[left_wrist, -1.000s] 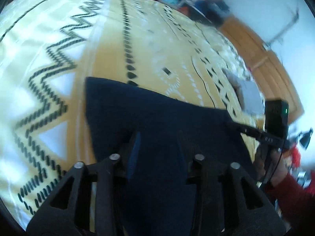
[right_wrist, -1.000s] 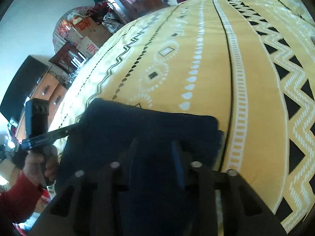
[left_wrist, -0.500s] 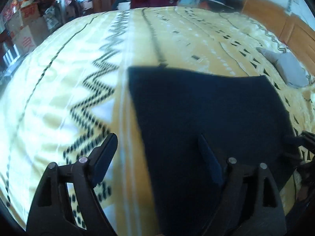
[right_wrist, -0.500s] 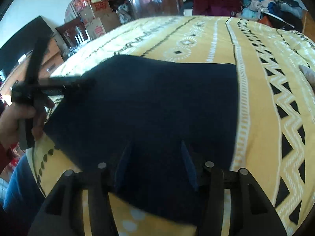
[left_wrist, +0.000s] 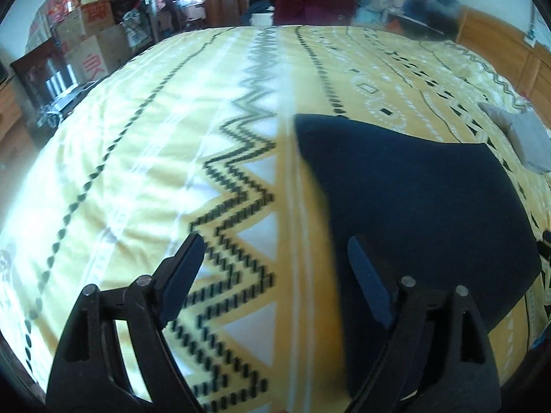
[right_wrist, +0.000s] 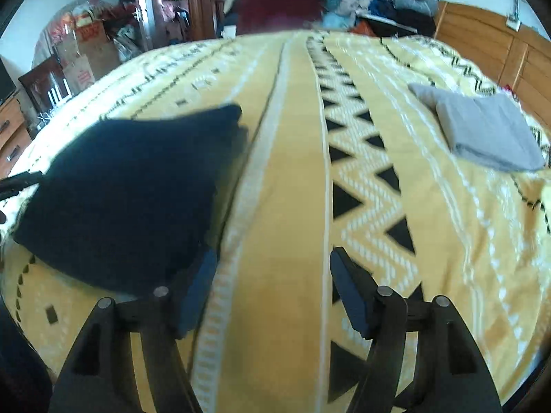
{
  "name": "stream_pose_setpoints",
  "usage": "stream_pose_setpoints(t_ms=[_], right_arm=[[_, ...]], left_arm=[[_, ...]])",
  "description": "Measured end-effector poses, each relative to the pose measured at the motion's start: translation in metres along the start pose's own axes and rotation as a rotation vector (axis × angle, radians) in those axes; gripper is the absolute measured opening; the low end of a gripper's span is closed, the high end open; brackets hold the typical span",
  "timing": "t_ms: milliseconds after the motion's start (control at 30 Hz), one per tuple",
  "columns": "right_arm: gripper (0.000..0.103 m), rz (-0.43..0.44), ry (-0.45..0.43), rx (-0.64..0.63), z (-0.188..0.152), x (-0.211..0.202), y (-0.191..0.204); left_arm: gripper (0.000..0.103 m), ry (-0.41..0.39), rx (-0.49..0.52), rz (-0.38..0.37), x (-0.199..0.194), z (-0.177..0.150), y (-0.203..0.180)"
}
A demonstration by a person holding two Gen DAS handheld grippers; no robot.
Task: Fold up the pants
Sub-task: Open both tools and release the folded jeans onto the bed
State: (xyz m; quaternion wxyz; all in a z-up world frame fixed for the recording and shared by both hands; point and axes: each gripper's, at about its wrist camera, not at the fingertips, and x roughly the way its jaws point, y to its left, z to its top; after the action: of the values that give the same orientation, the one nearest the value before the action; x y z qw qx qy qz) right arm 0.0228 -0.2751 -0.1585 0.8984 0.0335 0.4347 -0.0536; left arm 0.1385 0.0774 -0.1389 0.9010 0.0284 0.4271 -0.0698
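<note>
Pants (left_wrist: 420, 206), dark navy and folded into a compact flat block, lie on the bed (left_wrist: 137, 158) near its front edge; in the right wrist view the same pants (right_wrist: 131, 189) sit at the left, with stacked layers showing along their right-hand edge. Spread over the whole bed is a yellow bedspread (right_wrist: 286, 172) with white bands, black zigzags and rows of black triangles. Beyond the far side of the bed stands a heap of mixed clothes (right_wrist: 372, 3), and cardboard boxes (left_wrist: 93, 44) are stacked by the wall at the left. A wooden headboard (right_wrist: 489, 44) runs along the right. Well apart from the pants, toward the headboard, a folded grey garment (right_wrist: 482, 130) rests on the bedspread.

Left hand-held gripper (left_wrist: 272, 261) hangs above the bedspread with its jaws spread wide and nothing between them; its right finger (left_wrist: 368, 285) overlaps the near left part of the pants in the view, though contact cannot be told. Right hand-held gripper (right_wrist: 272, 285) is likewise spread and empty, over the plain yellow band just beside the pants' right edge, its left finger (right_wrist: 196, 296) close to the pants' near corner.
</note>
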Motion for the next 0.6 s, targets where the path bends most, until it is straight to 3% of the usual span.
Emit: stream_pose_setpoints(t_ms=[233,333,467,600], right_arm=[[0.073,-0.010,0.097,0.086,-0.014,0.030,-0.009],[0.081,-0.046,0.099,0.055,-0.018,0.035,-0.002],[0.085,-0.100,0.085,0.016,-0.024,0.036,0.007],[0.085,-0.141,0.077,0.029,-0.030,0.025,0.009]], left_arm=[[0.086,0.059,-0.075,0.039,0.009,-0.015,0.030],[0.087,0.108,-0.103,0.075,0.021,-0.024,0.039],[0.102,0.122,-0.115,0.084,0.031,-0.028,0.039],[0.103,0.142,-0.127,0.087,0.036,-0.026,0.038]])
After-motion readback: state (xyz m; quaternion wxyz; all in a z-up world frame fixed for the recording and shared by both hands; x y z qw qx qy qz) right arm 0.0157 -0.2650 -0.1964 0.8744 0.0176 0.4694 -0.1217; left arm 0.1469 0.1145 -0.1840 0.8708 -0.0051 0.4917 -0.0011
